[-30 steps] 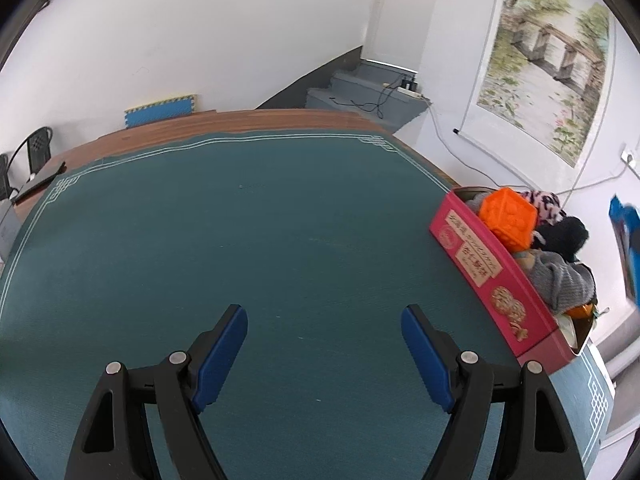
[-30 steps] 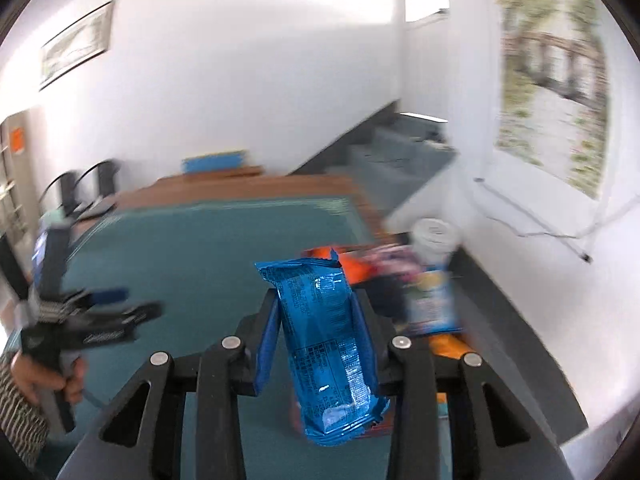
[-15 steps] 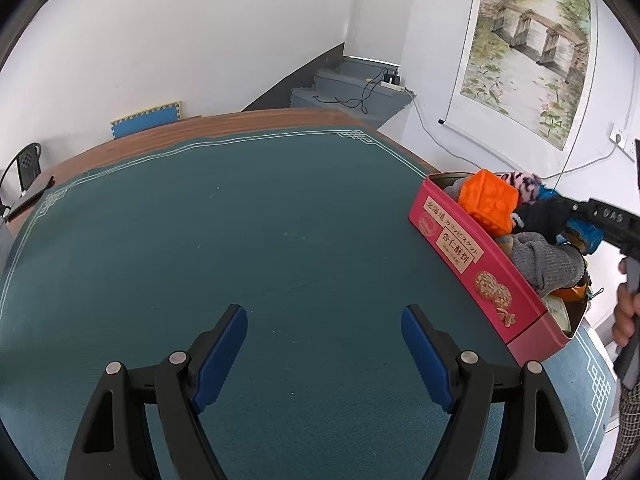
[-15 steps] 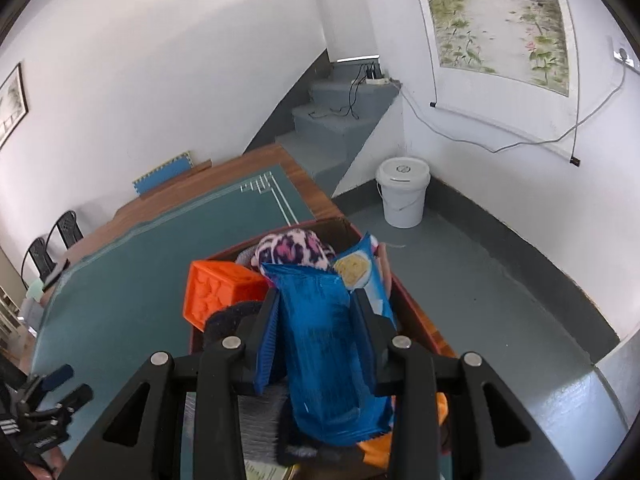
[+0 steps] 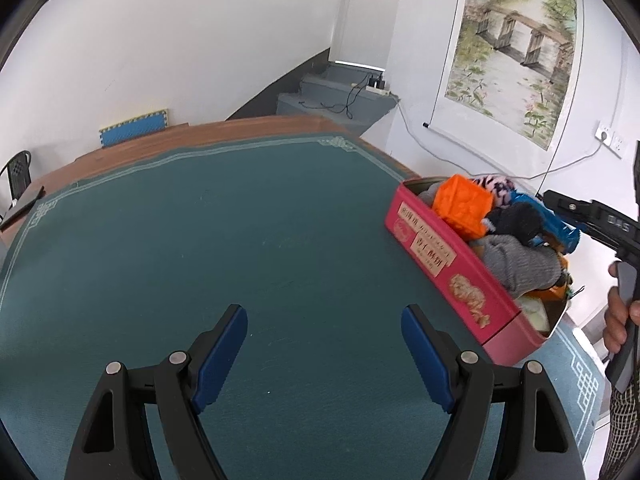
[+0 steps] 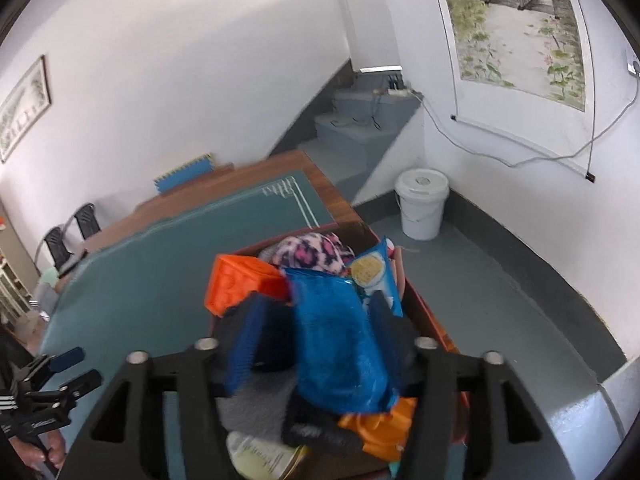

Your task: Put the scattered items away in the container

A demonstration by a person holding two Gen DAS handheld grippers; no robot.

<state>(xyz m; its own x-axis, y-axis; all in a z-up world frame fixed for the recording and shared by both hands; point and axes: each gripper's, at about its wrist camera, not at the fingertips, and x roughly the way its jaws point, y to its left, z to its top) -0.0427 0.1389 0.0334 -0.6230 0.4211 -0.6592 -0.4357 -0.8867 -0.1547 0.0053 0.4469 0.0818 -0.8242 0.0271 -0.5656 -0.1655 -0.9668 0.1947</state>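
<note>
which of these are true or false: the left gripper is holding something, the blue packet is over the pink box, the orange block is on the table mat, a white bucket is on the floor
1. The left gripper holds something. False: its fingers are spread with only green table mat between them.
2. The crinkly blue snack packet is over the pink rectangular box. True; it sits between the right gripper fingers, which look opened.
3. The orange plastic block lies on the mat. False: it sits in the box on other items.
4. A white lidded bucket stands on the grey floor. True.
</note>
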